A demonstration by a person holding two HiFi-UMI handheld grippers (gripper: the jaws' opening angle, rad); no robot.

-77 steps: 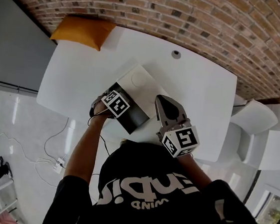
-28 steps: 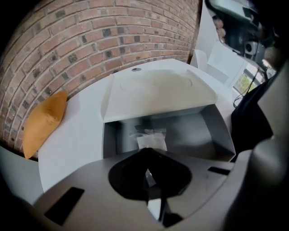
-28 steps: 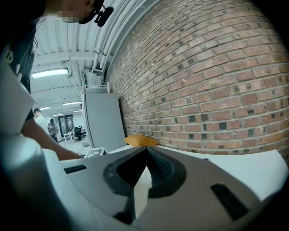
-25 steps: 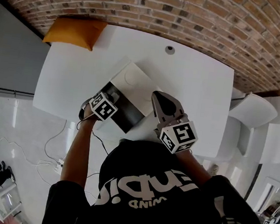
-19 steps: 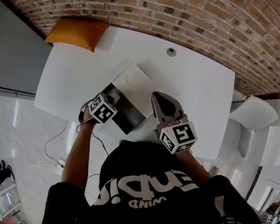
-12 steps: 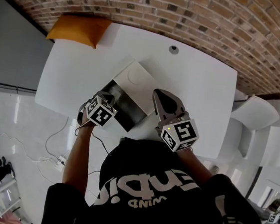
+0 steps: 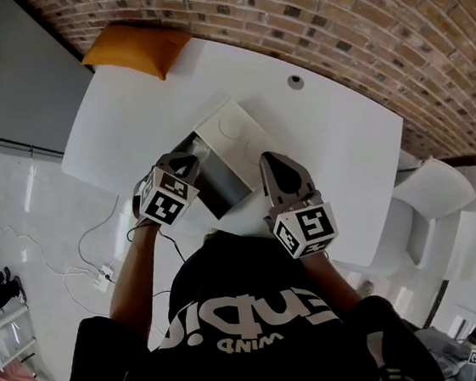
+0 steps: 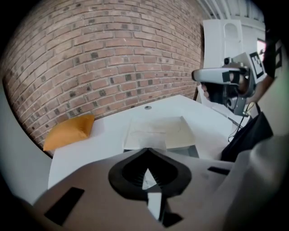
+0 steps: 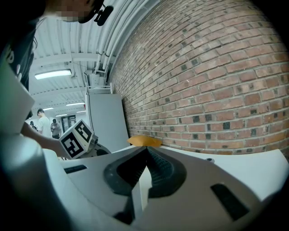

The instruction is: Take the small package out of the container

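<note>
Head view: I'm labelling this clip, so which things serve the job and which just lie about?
Job: container; left tongs, shut; right tongs, shut.
Lying about: orange cushion; white chair.

shirt print (image 7: pixel 251 313) upside down, illegible

My left gripper (image 8: pixel 146 150) and right gripper (image 9: pixel 145 149) have matt grey plastic shells and ribbed black pads (image 9: pixel 158 168). The table (image 7: pixel 337 145) is smooth, white, faintly glossy. The wall (image 7: pixel 325 24) is rough brick. The container (image 7: pixel 232 129) looks like matt white card, the cushion (image 7: pixel 134 50) like soft orange cloth. The floor (image 7: pixel 14 203) shines.
</note>
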